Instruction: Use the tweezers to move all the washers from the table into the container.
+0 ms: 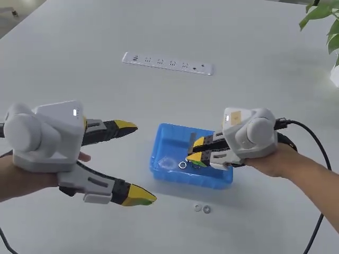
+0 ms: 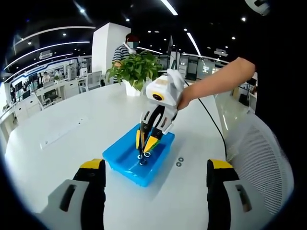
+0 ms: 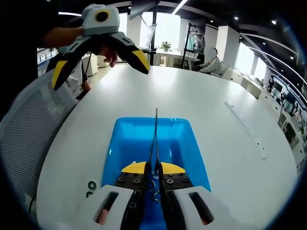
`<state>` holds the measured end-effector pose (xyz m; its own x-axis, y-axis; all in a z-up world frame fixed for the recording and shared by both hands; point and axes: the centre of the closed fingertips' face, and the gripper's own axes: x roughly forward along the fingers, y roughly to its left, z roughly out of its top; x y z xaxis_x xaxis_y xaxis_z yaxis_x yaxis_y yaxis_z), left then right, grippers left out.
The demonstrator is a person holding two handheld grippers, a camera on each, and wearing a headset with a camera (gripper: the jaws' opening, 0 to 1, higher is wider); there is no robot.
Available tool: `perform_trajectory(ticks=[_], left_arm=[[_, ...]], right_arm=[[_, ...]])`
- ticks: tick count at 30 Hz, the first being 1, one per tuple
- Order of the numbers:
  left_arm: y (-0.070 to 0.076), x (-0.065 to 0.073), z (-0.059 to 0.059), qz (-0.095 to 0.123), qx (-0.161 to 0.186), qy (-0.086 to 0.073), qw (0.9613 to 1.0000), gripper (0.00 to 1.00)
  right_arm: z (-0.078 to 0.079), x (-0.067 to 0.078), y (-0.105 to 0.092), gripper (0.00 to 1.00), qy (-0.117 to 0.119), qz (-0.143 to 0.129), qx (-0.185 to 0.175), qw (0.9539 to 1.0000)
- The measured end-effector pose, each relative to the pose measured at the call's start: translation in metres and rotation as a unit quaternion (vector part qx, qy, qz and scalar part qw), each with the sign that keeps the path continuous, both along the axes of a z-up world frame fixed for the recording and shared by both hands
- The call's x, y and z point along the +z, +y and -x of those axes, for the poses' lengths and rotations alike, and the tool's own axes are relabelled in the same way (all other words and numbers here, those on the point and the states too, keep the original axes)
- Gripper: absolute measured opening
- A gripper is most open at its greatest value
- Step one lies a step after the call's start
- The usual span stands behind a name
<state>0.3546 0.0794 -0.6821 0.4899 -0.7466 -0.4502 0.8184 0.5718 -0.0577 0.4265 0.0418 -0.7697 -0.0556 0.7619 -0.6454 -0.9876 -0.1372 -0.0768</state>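
Left tool: both yellow-tipped jaws rise from the lower edge, set wide apart, with nothing between them. A blue container sits on the white worktop directly ahead. The right tool, held by a hand, hangs over the container with its jaws closed on the tweezers, whose tips point down into it. Two washers lie on the worktop just beside the container's right wall. A potted plant stands at the far edge. A power strip lies to the left, well apart.
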Motion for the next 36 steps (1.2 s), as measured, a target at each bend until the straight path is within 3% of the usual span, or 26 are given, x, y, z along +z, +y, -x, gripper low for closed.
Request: perform_trajectory(ticks=[10, 15, 21, 26, 36], left_arm=[[-0.009, 0.002, -0.017, -0.012, -0.019, -0.012, 0.9997, 0.75], [-0.021, 0.003, -0.029, -0.024, -0.043, -0.021, 0.9986, 0.59], [-0.037, 0.006, -0.041, -0.022, -0.071, -0.027, 0.9969, 0.47], [-0.048, 0.005, -0.050, -0.034, -0.094, -0.033, 0.9945, 0.36], [-0.059, -0.007, -0.061, -0.050, -0.125, -0.026, 0.9906, 0.23]], right_arm=[[0.000, 0.000, -0.002, 0.10, -0.003, 0.002, 0.001, 1.0000], [0.000, -0.001, -0.002, 0.10, -0.004, 0.001, 0.002, 1.0000], [0.000, -0.001, -0.002, 0.10, -0.006, 0.001, 0.005, 1.0000], [0.000, -0.001, -0.001, 0.10, -0.007, 0.001, 0.008, 0.9999], [0.002, -0.002, 0.001, 0.10, -0.013, 0.004, 0.017, 0.9998]])
